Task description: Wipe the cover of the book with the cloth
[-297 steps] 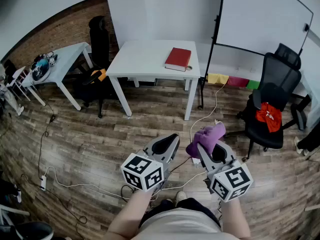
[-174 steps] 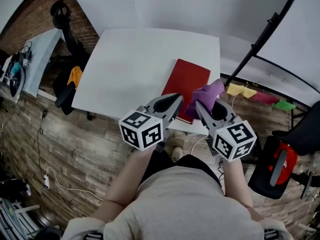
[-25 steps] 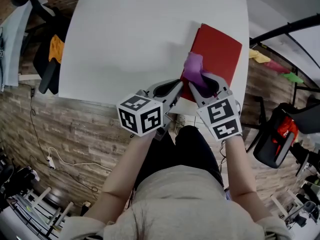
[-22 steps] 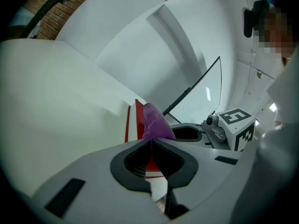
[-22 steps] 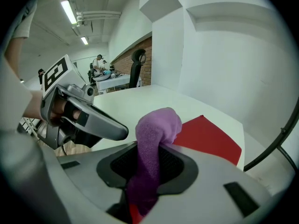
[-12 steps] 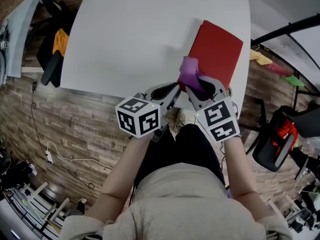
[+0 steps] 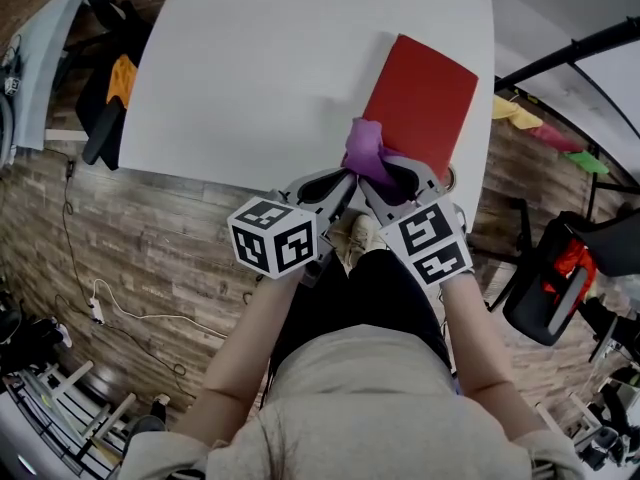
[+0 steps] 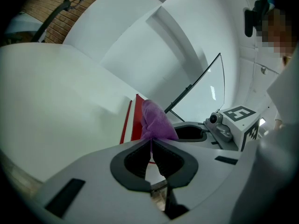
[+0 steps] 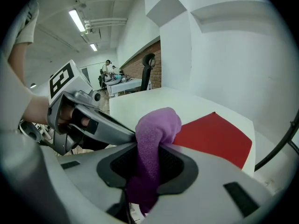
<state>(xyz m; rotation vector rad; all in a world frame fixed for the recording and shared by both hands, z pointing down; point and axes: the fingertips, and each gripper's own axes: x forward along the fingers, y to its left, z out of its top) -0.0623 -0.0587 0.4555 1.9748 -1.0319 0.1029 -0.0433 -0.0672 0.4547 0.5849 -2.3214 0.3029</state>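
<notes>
On the desk (image 7: 260, 78) our right gripper (image 7: 393, 175) clamps the cloth (image 7: 364, 150) at six o'clock of the book (image 7: 425, 98), for wiping — left gripper (image 7: 338, 182) closed, empty.

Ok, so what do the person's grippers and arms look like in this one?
The left gripper and right gripper are both pale grey plastic, with black textured pads set in a rounded opening. Each carries a white cube printed with black square markers. No cables show. The person wears a light beige short-sleeved top and dark trousers; the forearms are uncovered.
</notes>
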